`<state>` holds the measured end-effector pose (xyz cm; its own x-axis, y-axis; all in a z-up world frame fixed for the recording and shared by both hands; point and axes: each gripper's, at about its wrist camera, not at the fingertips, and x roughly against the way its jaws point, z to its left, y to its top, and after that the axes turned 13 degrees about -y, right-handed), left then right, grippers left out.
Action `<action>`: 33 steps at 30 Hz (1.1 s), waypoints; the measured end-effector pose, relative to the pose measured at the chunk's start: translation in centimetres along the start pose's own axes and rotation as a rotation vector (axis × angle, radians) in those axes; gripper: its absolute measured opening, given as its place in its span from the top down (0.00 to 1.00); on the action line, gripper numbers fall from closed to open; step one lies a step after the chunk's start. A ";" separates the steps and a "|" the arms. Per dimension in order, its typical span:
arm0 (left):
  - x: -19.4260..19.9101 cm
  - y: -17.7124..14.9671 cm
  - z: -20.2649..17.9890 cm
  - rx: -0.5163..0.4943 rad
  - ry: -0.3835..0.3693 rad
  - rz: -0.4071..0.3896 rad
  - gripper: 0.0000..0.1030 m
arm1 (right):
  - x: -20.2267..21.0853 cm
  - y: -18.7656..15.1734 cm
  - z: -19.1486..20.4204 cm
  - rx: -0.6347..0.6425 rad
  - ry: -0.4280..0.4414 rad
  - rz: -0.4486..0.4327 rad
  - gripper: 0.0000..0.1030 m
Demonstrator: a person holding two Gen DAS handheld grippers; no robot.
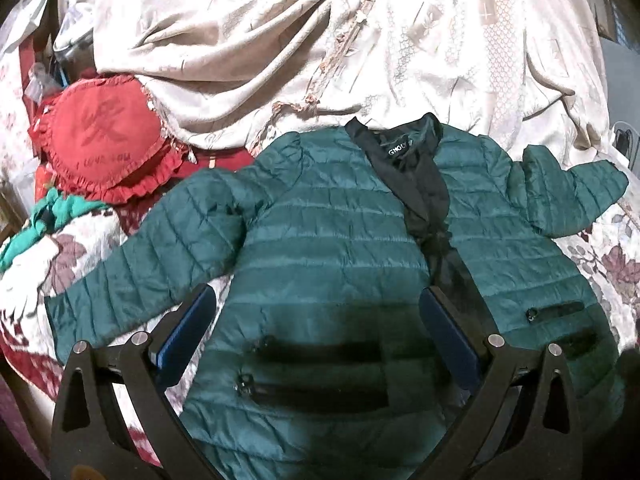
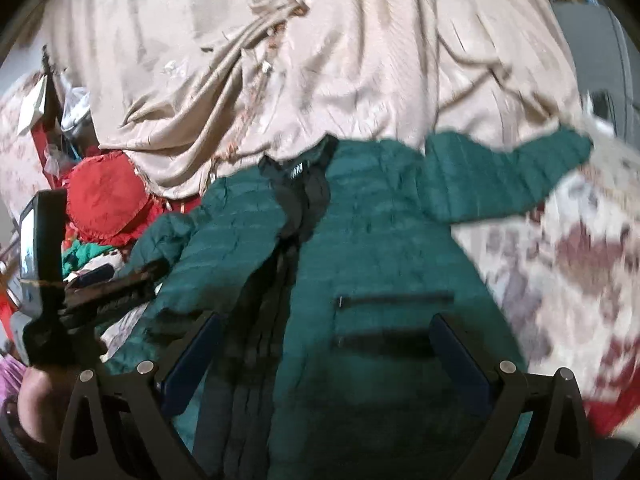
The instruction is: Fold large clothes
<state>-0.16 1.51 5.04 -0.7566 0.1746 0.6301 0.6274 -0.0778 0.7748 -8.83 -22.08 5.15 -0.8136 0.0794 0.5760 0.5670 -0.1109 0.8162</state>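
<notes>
- A dark green quilted puffer jacket (image 1: 340, 232) with black front trim lies front-up on a floral bedspread (image 1: 612, 256), both sleeves spread outward.
- The left gripper (image 1: 318, 320) hovers over the jacket's lower left panel, blue-padded fingers (image 1: 188, 332) spread wide, grasping nothing.
- The right gripper (image 2: 326, 354) hangs above the right pocket area, likewise released.
- A red ruffled round cushion (image 1: 104, 148) sits far left, below a crumpled beige blanket (image 1: 280, 40).

My work surface is a bed with a floral bedspread (image 1: 612, 264). On it lie a teal quilted jacket (image 1: 332, 232) spread front up, a crumpled beige cover (image 1: 280, 40) behind it, and a red frilled cushion (image 1: 104, 140) at left.
</notes>
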 end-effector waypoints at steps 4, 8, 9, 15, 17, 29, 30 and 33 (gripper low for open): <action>-1.0 1.0 0.1 -0.005 -0.002 -0.005 0.01 | -2.7 4.3 -0.3 0.116 -0.041 -0.026 0.00; -2.4 1.6 0.3 0.010 -0.021 -0.020 0.01 | -5.7 6.0 -1.3 0.217 -0.055 -0.048 0.00; -2.9 1.6 0.5 0.017 -0.024 -0.023 0.01 | -6.3 5.7 -1.8 0.225 -0.068 -0.059 0.00; -6.2 -0.1 1.6 0.065 0.041 0.054 0.01 | -10.2 3.9 -5.8 0.031 -0.123 0.079 0.00; -6.5 -0.4 1.5 0.075 0.039 0.053 0.01 | -10.2 4.1 -6.3 0.016 -0.140 0.066 0.00; -7.4 -1.1 -1.4 -0.013 -0.039 0.079 0.01 | -11.4 3.1 -4.0 0.129 -0.173 0.090 0.00; -7.4 -1.1 -1.3 -0.009 -0.039 0.080 0.01 | -11.4 3.0 -3.9 0.134 -0.171 0.093 0.00; -7.6 -1.1 -1.1 0.003 -0.041 0.084 0.01 | -11.5 2.9 -3.6 0.147 -0.174 0.093 0.00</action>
<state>4.65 -0.82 -0.52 -0.6934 0.2079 0.6899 0.6885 -0.0913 0.7194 1.68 -26.87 0.71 -0.7300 0.2468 0.6374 0.6611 0.0182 0.7501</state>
